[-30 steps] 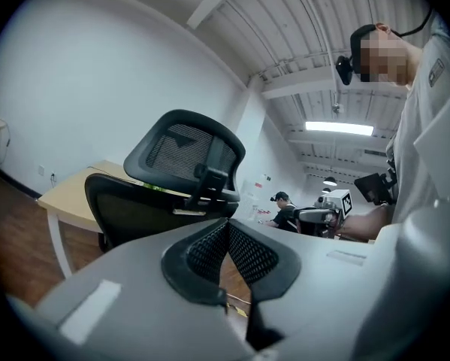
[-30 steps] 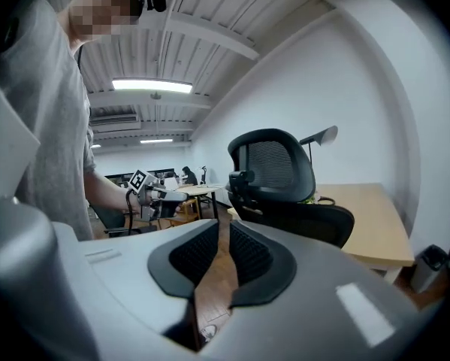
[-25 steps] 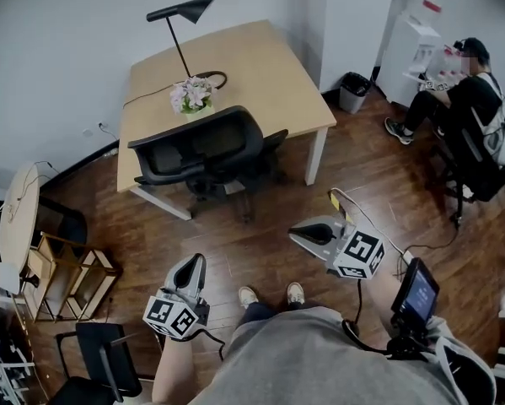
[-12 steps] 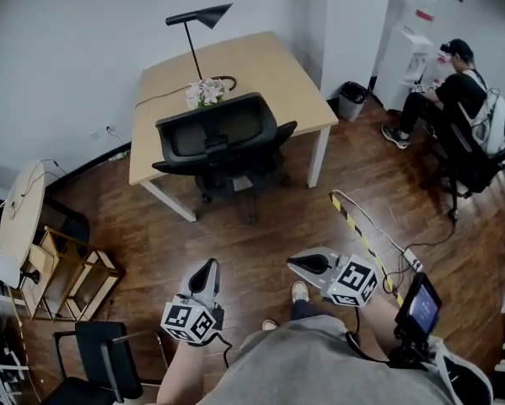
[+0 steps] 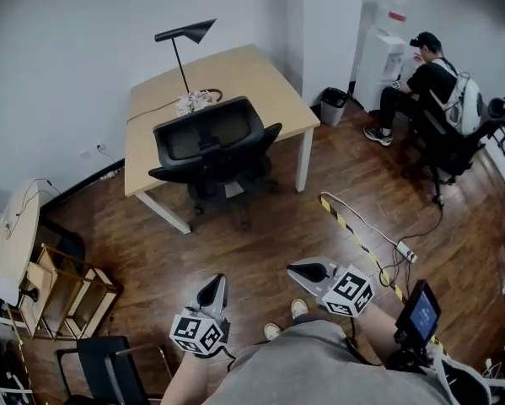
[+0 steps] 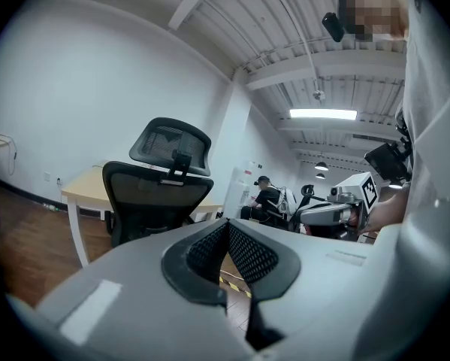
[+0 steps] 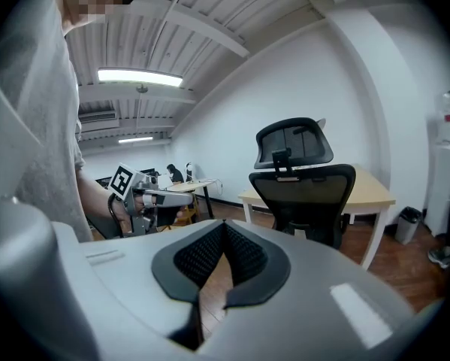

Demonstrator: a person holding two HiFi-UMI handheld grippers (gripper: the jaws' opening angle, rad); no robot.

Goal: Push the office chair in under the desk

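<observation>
A black mesh office chair (image 5: 212,146) stands at the near edge of a light wooden desk (image 5: 235,74), its back toward me and its seat partly under the top. It also shows in the left gripper view, the chair (image 6: 158,194), and in the right gripper view, the chair (image 7: 303,190). My left gripper (image 5: 216,283) is low in the head view, shut and empty, well short of the chair. My right gripper (image 5: 296,268) is beside it, also shut with nothing between the pads. Both point toward the chair across open floor.
A black lamp (image 5: 185,36) and a flower pot (image 5: 193,101) stand on the desk. A striped cable strip (image 5: 357,239) runs across the wood floor at right. A seated person (image 5: 421,78) is at the far right. Small shelves (image 5: 62,289) and another chair (image 5: 100,369) are at left.
Both grippers have come forward toward the desk and chair. The view has shifted, with the chair now nearer the middle and the seated person higher in frame.
</observation>
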